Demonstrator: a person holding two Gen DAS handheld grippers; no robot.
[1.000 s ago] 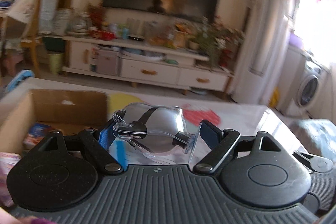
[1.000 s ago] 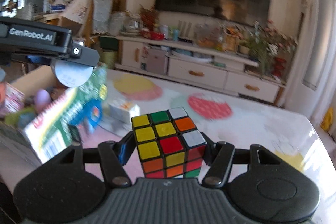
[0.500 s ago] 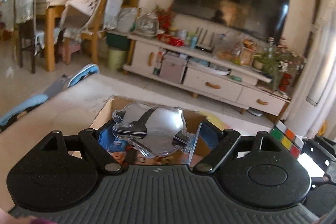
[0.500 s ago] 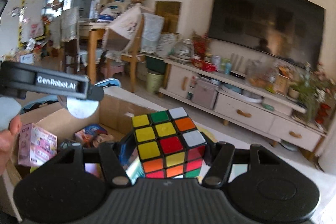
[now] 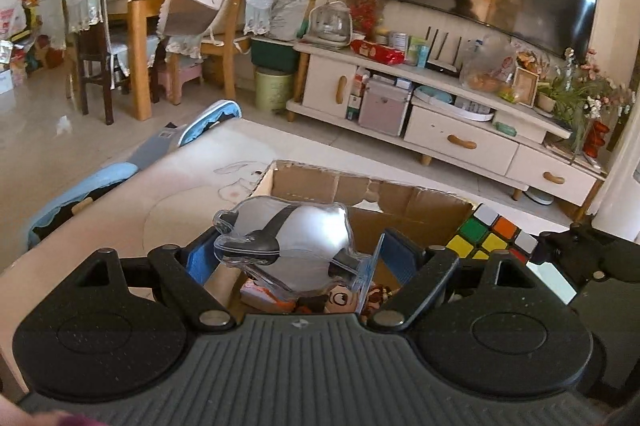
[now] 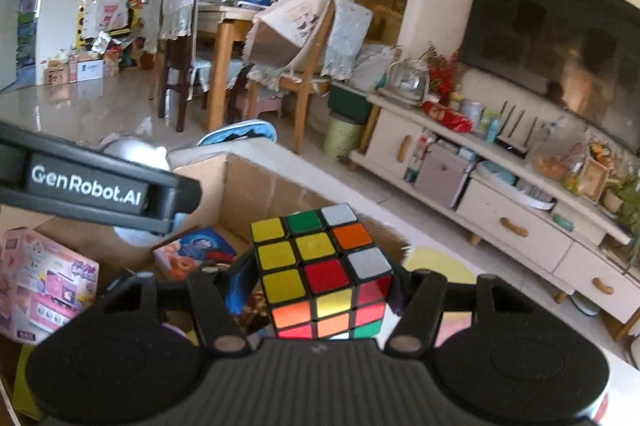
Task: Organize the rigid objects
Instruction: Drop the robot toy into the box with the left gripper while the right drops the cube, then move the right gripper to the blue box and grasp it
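Observation:
My left gripper (image 5: 296,258) is shut on a clear plastic blister pack (image 5: 292,246) with a white and black item inside, held above the open cardboard box (image 5: 360,190). My right gripper (image 6: 320,282) is shut on a Rubik's cube (image 6: 320,266), held over the same box (image 6: 240,186) at its right side. The cube also shows in the left wrist view (image 5: 492,238), just right of the box. The left gripper body (image 6: 92,186) crosses the left of the right wrist view.
The box holds a pink toy carton (image 6: 44,286), a blue-and-orange packet (image 6: 196,250) and other small packages (image 5: 344,298). It sits on a pale patterned table (image 5: 160,194). Beyond are a TV cabinet (image 5: 460,130), wooden chairs (image 5: 224,38) and a green bin (image 5: 272,90).
Both grippers have swung left and come over the cardboard box, each still holding its object. The box now lies directly under them, with its contents showing.

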